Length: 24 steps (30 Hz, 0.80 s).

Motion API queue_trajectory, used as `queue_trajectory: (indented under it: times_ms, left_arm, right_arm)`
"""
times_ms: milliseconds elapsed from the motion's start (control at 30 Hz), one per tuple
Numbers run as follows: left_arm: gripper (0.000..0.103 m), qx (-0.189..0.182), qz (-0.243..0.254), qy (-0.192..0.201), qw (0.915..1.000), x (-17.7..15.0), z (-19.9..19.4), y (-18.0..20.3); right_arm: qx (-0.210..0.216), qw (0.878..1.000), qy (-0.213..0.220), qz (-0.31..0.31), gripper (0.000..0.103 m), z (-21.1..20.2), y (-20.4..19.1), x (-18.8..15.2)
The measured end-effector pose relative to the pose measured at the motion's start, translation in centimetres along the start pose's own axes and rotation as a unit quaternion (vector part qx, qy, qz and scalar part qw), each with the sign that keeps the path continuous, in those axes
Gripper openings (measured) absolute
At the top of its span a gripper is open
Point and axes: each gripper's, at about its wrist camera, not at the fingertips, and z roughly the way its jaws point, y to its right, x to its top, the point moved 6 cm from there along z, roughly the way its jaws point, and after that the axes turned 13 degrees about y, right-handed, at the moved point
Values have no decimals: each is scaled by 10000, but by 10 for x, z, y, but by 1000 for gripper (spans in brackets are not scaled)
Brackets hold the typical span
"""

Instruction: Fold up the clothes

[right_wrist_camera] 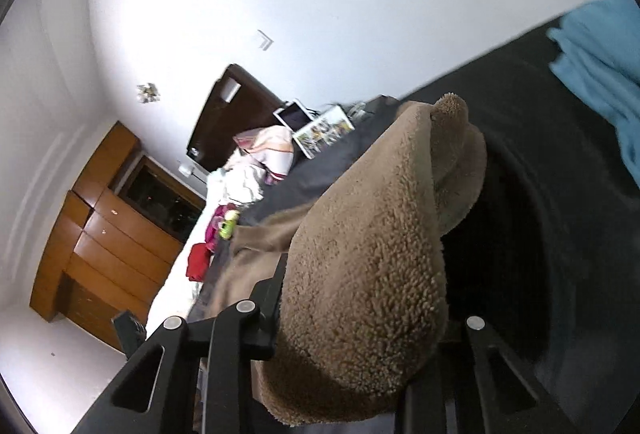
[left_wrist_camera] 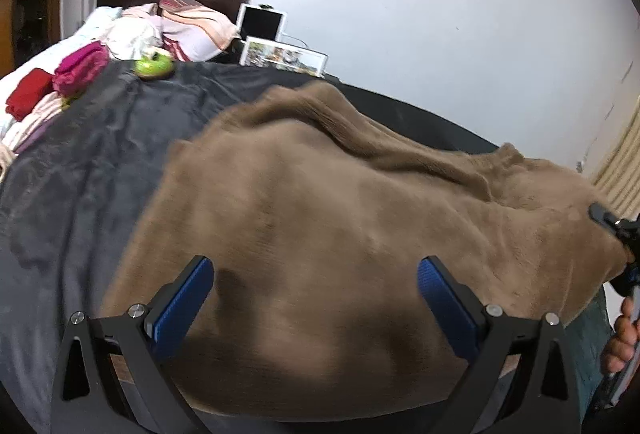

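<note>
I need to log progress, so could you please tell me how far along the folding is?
Done: red and pink clothes sit folded near the pillow. In hand: the right claw grips the brown fleece; the left claw hangs open above it. Left: the fleece lies spread, unfolded.

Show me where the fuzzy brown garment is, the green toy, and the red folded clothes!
fuzzy brown garment (left_wrist_camera: 320, 214), left wrist view, middle of the spread fabric.
green toy (left_wrist_camera: 154, 66), left wrist view, its round green top.
red folded clothes (left_wrist_camera: 29, 94), left wrist view, top of the pile.
</note>
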Motion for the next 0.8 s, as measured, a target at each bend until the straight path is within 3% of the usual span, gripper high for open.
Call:
queue_trajectory:
  times_ms: [200,400,633,800]
  left_arm:
    - [102,164,-518,51,9985,3,-13,-57]
    - [102,256,-917,147,9953,5,-28,-104]
    - [102,316,-1363,175,9900,-3,-43,-150]
    - [102,293,-1561,184,9871,-4,-47,-166]
  right_arm:
    - [481,9986,106,-210,31,25,-69,3]
    - [944,9913,-105,-916,31,58,-152,-26]
    - [1284,9746,-871,-1613,29,120,-227,-111]
    - [1098,9533,-1501,-2380,29,158,-235,-183]
